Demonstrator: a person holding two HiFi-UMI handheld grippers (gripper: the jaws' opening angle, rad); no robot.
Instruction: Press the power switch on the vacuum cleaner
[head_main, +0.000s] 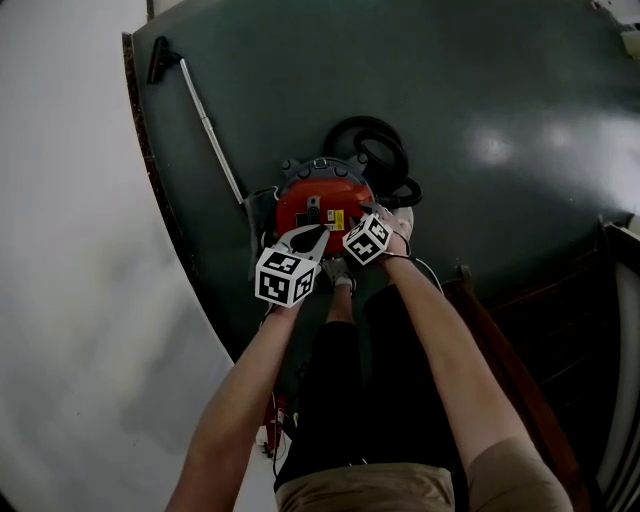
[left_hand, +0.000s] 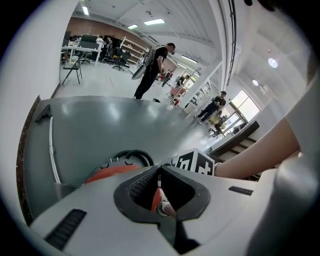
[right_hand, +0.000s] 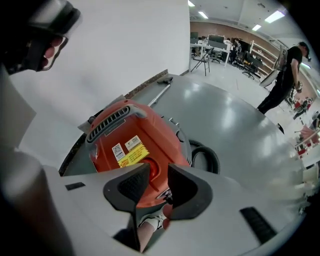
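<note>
A red canister vacuum cleaner (head_main: 322, 205) stands on the dark floor just in front of the person's feet. Its black hose (head_main: 378, 152) coils behind it. Both grippers hover over its near top. My left gripper (head_main: 316, 234) points at the shell with its jaws together and nothing between them; in the left gripper view (left_hand: 159, 169) only a sliver of red shell shows past the pads. My right gripper (right_hand: 158, 170) has its jaws a little apart, close over a round red button (right_hand: 152, 167) below the yellow label (right_hand: 132, 154). I cannot tell if it touches.
The metal wand (head_main: 212, 132) with its floor head (head_main: 158, 58) lies to the vacuum's left, beside a pale wall (head_main: 70, 250). Wooden steps (head_main: 520, 370) rise at the right. The person's shoe (head_main: 340, 272) is under the grippers. Several people (left_hand: 155, 70) stand far off.
</note>
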